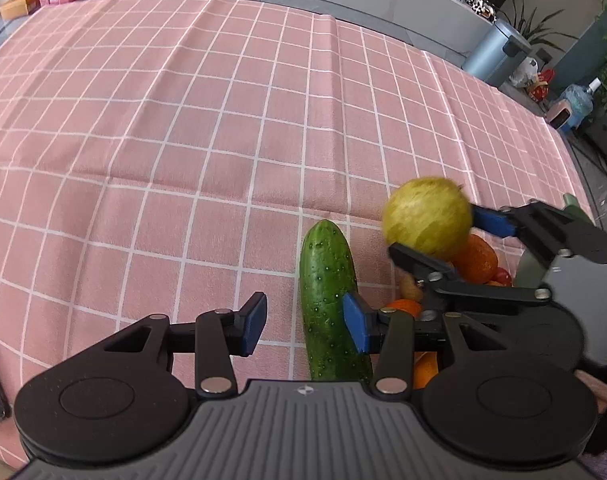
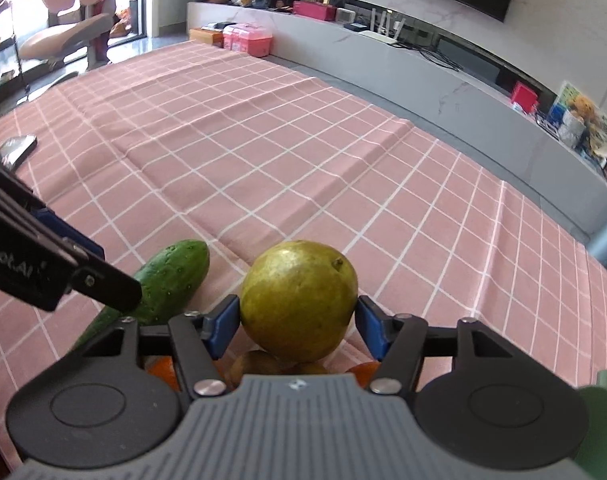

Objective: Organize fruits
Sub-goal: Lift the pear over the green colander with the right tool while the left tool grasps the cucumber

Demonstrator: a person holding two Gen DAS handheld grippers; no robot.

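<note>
A yellow-green round fruit [image 2: 299, 300] sits between the blue pads of my right gripper [image 2: 297, 330], on top of a pile of oranges [image 1: 475, 260] and brown fruits [image 2: 255, 364]. The pads stand close at its sides without clearly squeezing it, so this gripper reads as open. The left wrist view shows the same fruit [image 1: 427, 216], blurred, inside the right gripper [image 1: 443, 236]. A green cucumber [image 1: 325, 280] lies on the pink checked cloth [image 1: 183, 140] left of the pile. My left gripper [image 1: 305, 324] hangs open over it, one pad above the cucumber and the other over bare cloth.
A phone [image 2: 17, 150] lies near the cloth's left edge. Pink boxes [image 2: 247, 40] stand on the far corner beyond the cloth. A grey bin [image 1: 495, 52] stands off the table's far right. A small red fruit [image 1: 503, 276] lies in the pile.
</note>
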